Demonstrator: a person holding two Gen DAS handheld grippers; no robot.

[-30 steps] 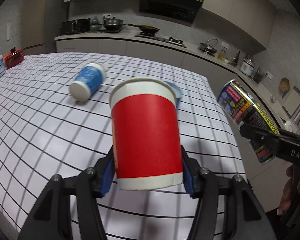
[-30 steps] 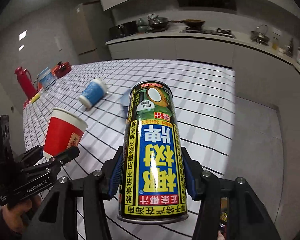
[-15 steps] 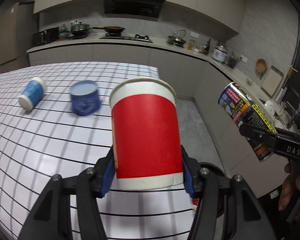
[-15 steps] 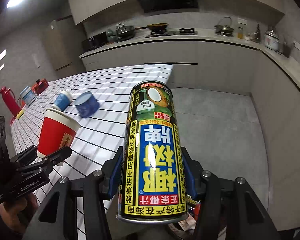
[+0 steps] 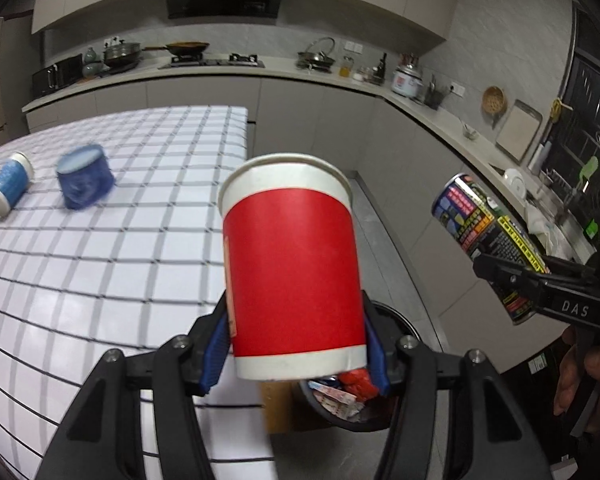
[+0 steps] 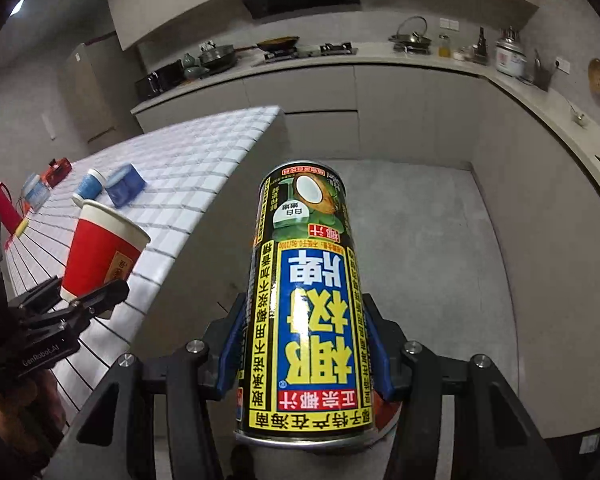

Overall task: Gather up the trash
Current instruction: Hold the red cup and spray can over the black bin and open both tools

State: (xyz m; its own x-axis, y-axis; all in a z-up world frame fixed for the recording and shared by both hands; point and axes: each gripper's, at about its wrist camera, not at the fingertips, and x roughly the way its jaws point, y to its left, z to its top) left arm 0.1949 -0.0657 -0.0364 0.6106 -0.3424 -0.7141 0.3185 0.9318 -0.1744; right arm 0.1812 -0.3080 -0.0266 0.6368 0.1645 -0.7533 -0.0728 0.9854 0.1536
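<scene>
Swing away from the table (image 5: 112,248) is what has just changed: a second ago both wrist views looked across the checked cloth, and now the table edge sits at nine o'clock while grey floor fills the right wrist view; an open trash bin (image 5: 400,412) with wrappers in it has come into the left wrist view at six o'clock, just under the load; that suggests the carry is nearly done and the drop is next.

Left hand-held gripper (image 5: 296,344) is closed on the red paper cup (image 5: 292,272), blue pads pressing its lower wall on both sides, cup upright with its rim toward twelve o'clock; right hand-held gripper (image 6: 304,360) is clamped the same way on the coconut juice can (image 6: 304,304), which stands along the fingers, top toward twelve; from the left wrist view the can hangs at three o'clock, apart from the cup.

Two pieces remain on the table at ten o'clock: a small blue cup (image 5: 10,184) on its side and a blurred blue tub (image 5: 85,182) beside it; both will likely need another trip.
</scene>
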